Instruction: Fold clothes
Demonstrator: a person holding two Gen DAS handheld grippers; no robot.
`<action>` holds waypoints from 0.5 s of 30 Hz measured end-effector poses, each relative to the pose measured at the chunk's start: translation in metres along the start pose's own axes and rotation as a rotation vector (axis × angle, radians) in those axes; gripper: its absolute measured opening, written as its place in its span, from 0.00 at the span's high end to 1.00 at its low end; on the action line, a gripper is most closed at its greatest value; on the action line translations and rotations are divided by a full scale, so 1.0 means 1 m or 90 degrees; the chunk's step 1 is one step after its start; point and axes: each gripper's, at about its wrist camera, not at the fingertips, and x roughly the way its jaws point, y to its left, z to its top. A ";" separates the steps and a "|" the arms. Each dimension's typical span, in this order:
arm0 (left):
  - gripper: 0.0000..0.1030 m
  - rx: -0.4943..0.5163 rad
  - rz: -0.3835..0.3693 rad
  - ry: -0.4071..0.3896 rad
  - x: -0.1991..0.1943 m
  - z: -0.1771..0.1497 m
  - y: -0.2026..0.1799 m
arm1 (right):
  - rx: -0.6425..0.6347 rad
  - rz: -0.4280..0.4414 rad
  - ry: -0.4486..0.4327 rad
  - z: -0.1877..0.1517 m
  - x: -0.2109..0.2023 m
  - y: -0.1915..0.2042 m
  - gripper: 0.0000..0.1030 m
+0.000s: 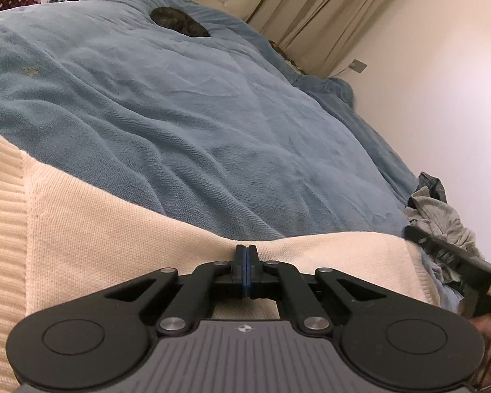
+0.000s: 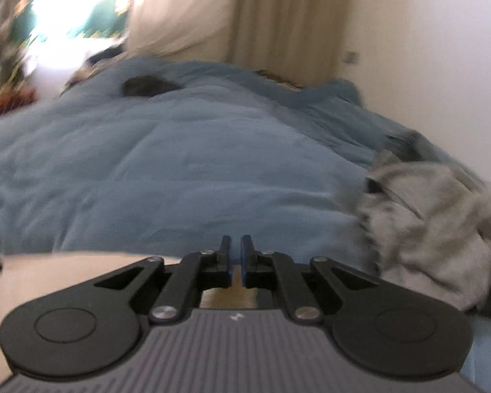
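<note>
Wide blue blanket lying open ahead, clutter crowding the right side

The blue blanket (image 1: 186,124) is stretching bare and rumpled across the bed, leaving free passage over its middle. A cream sweater (image 1: 91,229) is covering the near edge under the left gripper (image 1: 245,249). A grey heap of clothes (image 2: 435,216) is blocking the right side, close by the wall (image 1: 442,82). A dark patch (image 1: 180,21) is lying far off on the blanket, with curtains (image 1: 311,9) hanging behind.
</note>
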 end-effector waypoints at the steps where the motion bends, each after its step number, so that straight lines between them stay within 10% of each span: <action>1: 0.97 -0.001 0.000 0.000 0.000 0.000 0.000 | 0.015 0.011 -0.013 0.003 -0.008 -0.006 0.92; 7: 0.97 -0.018 0.001 0.005 0.001 0.003 0.001 | 0.040 0.173 -0.021 0.009 -0.026 0.027 0.92; 15: 0.98 -0.013 0.113 -0.016 -0.013 0.018 -0.006 | 0.002 0.176 -0.001 -0.039 0.006 0.053 0.92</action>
